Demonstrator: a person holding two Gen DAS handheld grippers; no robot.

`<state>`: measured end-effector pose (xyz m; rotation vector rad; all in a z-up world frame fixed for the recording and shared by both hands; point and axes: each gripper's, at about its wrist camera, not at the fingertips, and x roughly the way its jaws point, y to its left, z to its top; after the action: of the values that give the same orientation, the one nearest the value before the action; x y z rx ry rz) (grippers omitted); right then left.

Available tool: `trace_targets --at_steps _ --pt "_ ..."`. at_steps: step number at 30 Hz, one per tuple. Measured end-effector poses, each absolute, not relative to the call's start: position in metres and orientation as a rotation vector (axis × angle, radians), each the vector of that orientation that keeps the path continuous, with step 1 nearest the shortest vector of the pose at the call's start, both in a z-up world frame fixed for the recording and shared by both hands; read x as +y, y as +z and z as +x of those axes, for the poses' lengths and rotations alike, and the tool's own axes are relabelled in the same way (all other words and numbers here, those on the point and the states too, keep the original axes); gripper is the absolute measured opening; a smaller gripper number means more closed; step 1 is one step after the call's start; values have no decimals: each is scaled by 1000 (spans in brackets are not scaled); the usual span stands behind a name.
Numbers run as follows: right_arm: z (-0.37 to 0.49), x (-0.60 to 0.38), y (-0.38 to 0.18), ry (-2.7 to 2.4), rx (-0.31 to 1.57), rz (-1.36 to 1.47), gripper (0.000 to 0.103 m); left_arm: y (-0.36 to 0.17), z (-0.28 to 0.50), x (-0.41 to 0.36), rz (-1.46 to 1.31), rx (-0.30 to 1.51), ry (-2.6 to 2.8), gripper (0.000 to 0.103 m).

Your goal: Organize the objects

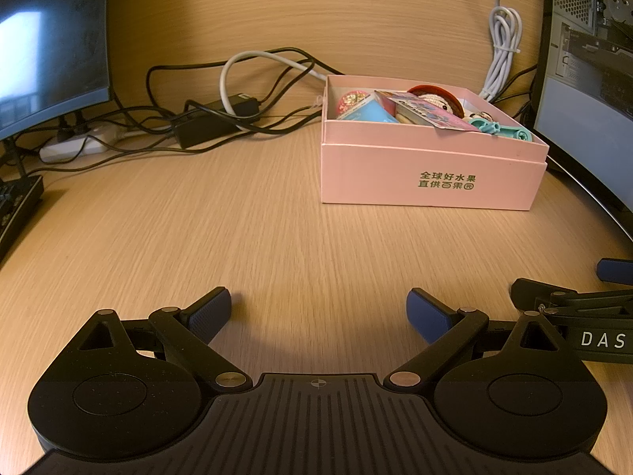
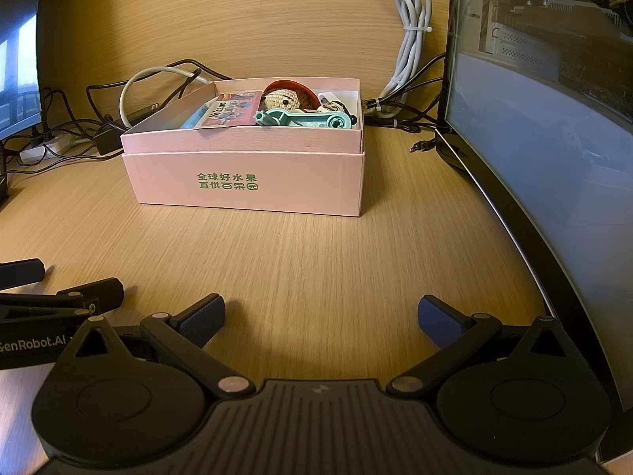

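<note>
Nearest in each wrist view is a black two-finger claw with blue pads, both low over the wood-grain desk (image 2: 300,261). The left claw (image 1: 318,310) is spread wide and holds nothing; the right claw (image 2: 320,318) is spread wide and empty too. They sit side by side: each view catches the other's black linkage at its inner edge.

Ahead of both lies a broad bare stretch of desk, free up to the pink cardboard box with green printed characters (image 2: 253,182). The box stands open, its long side with the print facing the claws, its long axis running left to right. It is close to the dark curved monitor (image 2: 554,182) on the right, whose base edge narrows the room there.

Inside, a teal plastic handled tool (image 2: 304,118) lies along the front wall, lengthwise with the box. Behind it sit a crocheted doll head with a red hat (image 2: 285,97) and a pink printed card (image 2: 233,113).

Only the left view shows a glittery pink ball (image 1: 350,101) in the box's left corner, a black keyboard edge (image 1: 16,206) and a second screen (image 1: 47,47). Black and white cables (image 1: 221,114) tangle behind, against the wooden back panel.
</note>
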<state>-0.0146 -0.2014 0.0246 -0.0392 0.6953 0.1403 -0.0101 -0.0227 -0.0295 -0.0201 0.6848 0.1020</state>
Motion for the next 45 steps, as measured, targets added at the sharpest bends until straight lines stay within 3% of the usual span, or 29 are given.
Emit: trace_targets --at_steps 45 --pt "-14 -201 25 142 696 -40 103 -30 -8 -19 -4 686 69 99"
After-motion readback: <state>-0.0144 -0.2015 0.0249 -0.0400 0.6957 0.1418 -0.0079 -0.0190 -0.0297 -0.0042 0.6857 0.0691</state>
